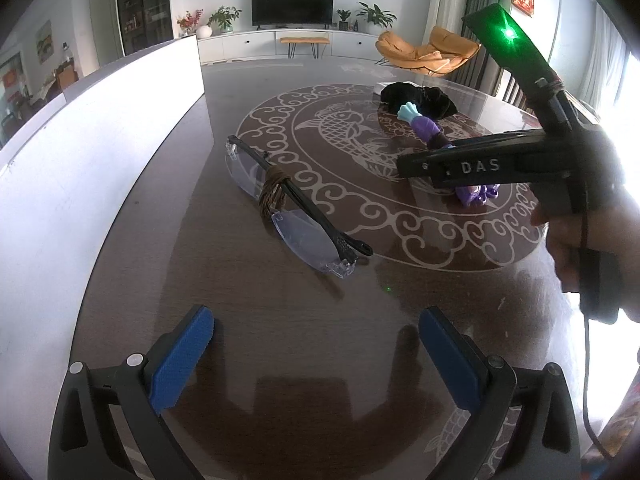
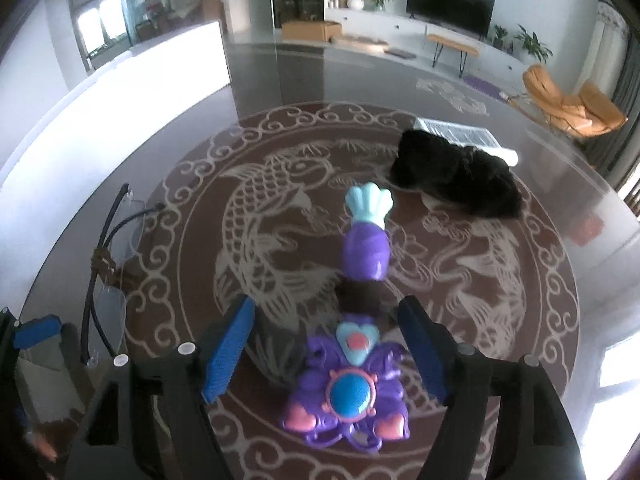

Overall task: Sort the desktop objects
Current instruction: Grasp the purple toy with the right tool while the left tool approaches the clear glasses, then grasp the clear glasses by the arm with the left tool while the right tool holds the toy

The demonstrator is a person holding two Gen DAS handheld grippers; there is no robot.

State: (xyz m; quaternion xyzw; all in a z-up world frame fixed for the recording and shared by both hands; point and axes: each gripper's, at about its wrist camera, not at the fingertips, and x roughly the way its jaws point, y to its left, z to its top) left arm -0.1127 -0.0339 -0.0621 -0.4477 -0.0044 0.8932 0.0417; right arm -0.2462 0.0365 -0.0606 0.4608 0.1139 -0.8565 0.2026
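Note:
A purple toy (image 2: 356, 364) with a teal tail and a blue button lies on the round table (image 2: 560, 320). My right gripper (image 2: 328, 340) is open, its jaws on either side of the toy's middle, not closed on it. In the left wrist view the toy (image 1: 430, 128) shows partly behind the right gripper's body. Clear rimless glasses (image 1: 296, 216) with a brown hair tie (image 1: 272, 194) around one arm lie ahead of my left gripper (image 1: 316, 340), which is open and empty. The glasses also show in the right wrist view (image 2: 108, 276).
A black cloth heap (image 2: 456, 176) lies past the toy, on a white flat object (image 2: 460, 132). A white box wall (image 1: 100, 140) stands along the table's left side. The person's right hand (image 1: 592, 248) holds the right gripper at the right.

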